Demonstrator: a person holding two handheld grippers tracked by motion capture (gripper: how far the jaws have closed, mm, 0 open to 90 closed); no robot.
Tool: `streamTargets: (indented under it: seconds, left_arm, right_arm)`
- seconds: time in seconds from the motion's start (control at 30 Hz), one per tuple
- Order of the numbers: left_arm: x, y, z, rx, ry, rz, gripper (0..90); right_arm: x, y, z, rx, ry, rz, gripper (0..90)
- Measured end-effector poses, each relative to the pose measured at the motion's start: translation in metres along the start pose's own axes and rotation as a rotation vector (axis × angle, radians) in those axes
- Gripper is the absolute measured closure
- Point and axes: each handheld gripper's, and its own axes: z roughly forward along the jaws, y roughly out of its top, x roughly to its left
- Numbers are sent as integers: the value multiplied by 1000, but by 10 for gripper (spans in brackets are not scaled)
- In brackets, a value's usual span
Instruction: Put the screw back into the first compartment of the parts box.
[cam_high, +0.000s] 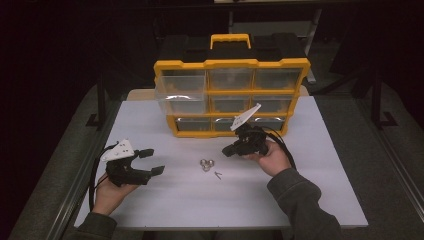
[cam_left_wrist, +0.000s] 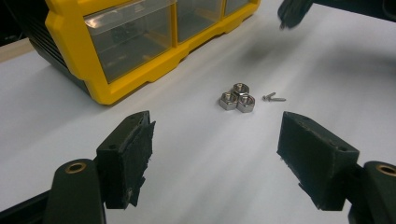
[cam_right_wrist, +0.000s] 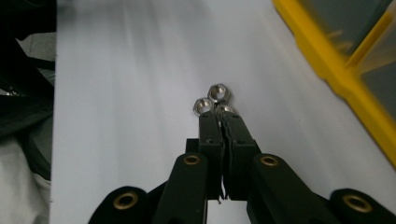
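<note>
Resting on the white bench (cam_high: 300, 200), three hex nuts (cam_high: 206, 164) sit clustered beside a small screw (cam_high: 218, 174), in front of our yellow organiser (cam_high: 231, 95). Our left claw (cam_high: 150, 161) is spread wide and holds nothing; our right claw (cam_high: 229, 151), above the nuts, is pressed together with nothing visibly between its jaws.

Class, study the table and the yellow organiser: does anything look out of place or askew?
Yes. Three nuts and two small screws lie loose on the white table instead of in a drawer. On the organiser, the left middle drawer juts out past the frame while the other drawers sit flush.
</note>
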Motion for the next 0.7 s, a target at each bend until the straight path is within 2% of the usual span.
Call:
streamTargets:
  seconds: [0.2, 0.33, 0.37, 0.4, 0.43, 0.5, 0.67, 0.7]
  left_arm:
    - [0, 0, 0, -1, -2, -1, 257]
    - [-1, 0, 1, -5, -6, -9, 254]
    - [-1, -1, 1, 2, -4, -3, 253]
    - [-1, -1, 1, 2, -4, -3, 251]
    - [-1, -1, 1, 4, -5, -5, 251]
    - [-1, -1, 1, 10, -5, -2, 251]
    - [-1, -1, 1, 5, -5, -5, 249]
    - [0, -1, 1, 6, -5, -1, 249]
  right_arm:
    - [-3, 13, -21, -12, 12, 7, 865]
    - [-7, 24, -42, -51, 33, 8, 864]
    - [-9, 26, -46, -76, 43, 3, 864]
    - [-9, 26, -46, -76, 43, 3, 864]
    - [-11, 30, -53, -101, 46, 11, 864]
    - [-13, 34, -60, -118, 42, 12, 865]
    - [-14, 46, -74, -111, 32, 3, 865]
    - [-12, 54, -79, -96, 22, -5, 865]
